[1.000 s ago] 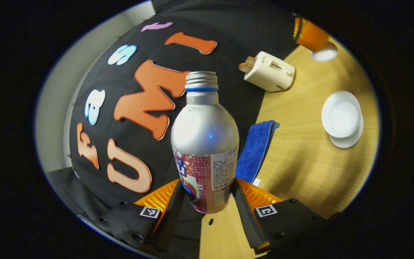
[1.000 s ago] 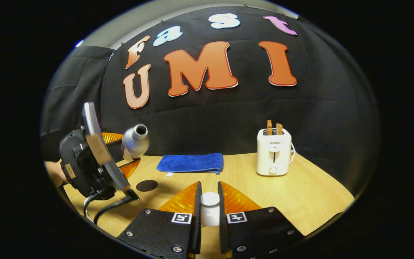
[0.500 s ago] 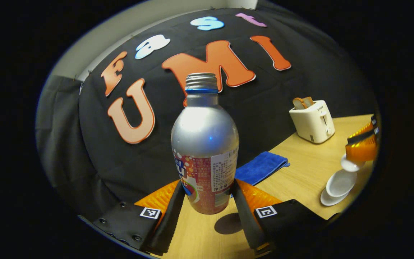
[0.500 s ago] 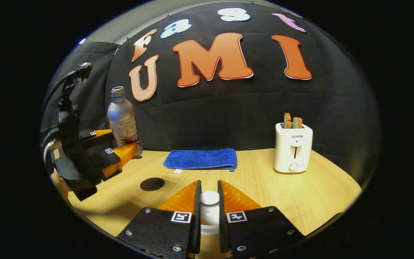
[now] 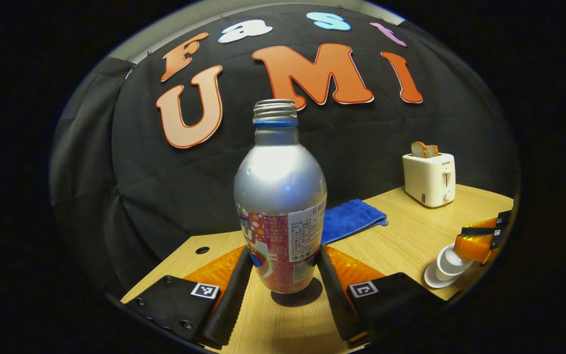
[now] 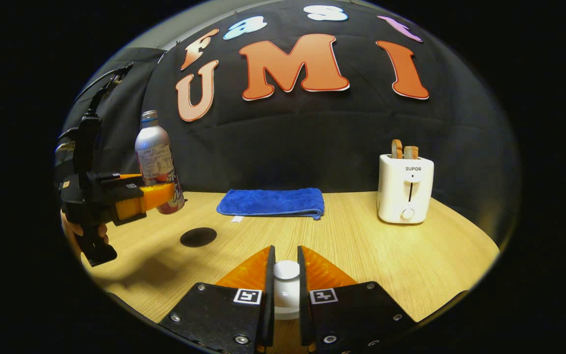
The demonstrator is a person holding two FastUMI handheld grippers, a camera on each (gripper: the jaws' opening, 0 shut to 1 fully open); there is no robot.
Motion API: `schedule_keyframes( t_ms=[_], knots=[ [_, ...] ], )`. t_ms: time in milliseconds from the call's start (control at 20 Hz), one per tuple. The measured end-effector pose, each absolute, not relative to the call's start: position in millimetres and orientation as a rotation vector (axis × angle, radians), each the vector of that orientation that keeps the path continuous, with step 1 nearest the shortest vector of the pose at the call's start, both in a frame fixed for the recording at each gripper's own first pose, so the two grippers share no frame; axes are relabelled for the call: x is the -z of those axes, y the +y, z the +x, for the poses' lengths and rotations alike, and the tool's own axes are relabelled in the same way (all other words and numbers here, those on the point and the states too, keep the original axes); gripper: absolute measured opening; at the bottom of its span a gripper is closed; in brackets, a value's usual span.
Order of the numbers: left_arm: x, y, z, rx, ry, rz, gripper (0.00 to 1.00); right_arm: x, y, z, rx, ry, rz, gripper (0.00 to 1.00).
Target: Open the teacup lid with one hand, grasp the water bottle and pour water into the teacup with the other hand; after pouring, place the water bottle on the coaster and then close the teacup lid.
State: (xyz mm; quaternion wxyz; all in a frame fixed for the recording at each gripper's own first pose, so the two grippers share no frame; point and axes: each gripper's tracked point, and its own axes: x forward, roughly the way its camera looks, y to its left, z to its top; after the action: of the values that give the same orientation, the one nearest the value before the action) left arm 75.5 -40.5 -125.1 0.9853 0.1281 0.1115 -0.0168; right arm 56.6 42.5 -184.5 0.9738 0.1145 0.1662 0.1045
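A silver water bottle with a red label and an open neck stands upright between the fingers of my left gripper, which is shut on its lower body. A dark round coaster lies just under and behind its base; whether the two touch I cannot tell. In the right gripper view the bottle and left gripper hang at the left, beside the coaster. My right gripper is shut on the white teacup lid. The white teacup sits on its saucer, right under the right gripper.
A folded blue towel lies at the back of the wooden table. A white toaster with two slices stands at the back right. A hand holds the left gripper at the table's left edge.
The left gripper swung the bottle from tilted over the cup back to upright and carried it left, down over the coaster. The right gripper kept hold of the lid.
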Motion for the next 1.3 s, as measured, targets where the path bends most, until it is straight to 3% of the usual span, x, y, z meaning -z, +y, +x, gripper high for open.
schedule_keyframes(
  t_ms=[300, 500, 750, 1050, 1300],
  knots=[
    [131, -39, 77, 0.042, 0.232, 0.231, 0.79, 186, 49, 57, -0.212, 0.309, 0.211, 0.21],
    [137, -42, 80, 0.056, 0.252, 0.177, 0.81, 186, 50, 57, -0.218, 0.311, 0.212, 0.29],
    [157, -48, 84, 0.087, 0.323, 0.033, 0.79, 168, 48, 53, -0.224, 0.262, 0.218, 0.56],
    [179, -44, 94, 0.093, 0.408, -0.049, 0.81, 149, 34, 53, -0.211, 0.222, 0.255, 0.76],
    [194, -35, 101, 0.079, 0.456, -0.011, 0.81, 141, 19, 55, -0.194, 0.203, 0.264, 0.81]
  ],
)
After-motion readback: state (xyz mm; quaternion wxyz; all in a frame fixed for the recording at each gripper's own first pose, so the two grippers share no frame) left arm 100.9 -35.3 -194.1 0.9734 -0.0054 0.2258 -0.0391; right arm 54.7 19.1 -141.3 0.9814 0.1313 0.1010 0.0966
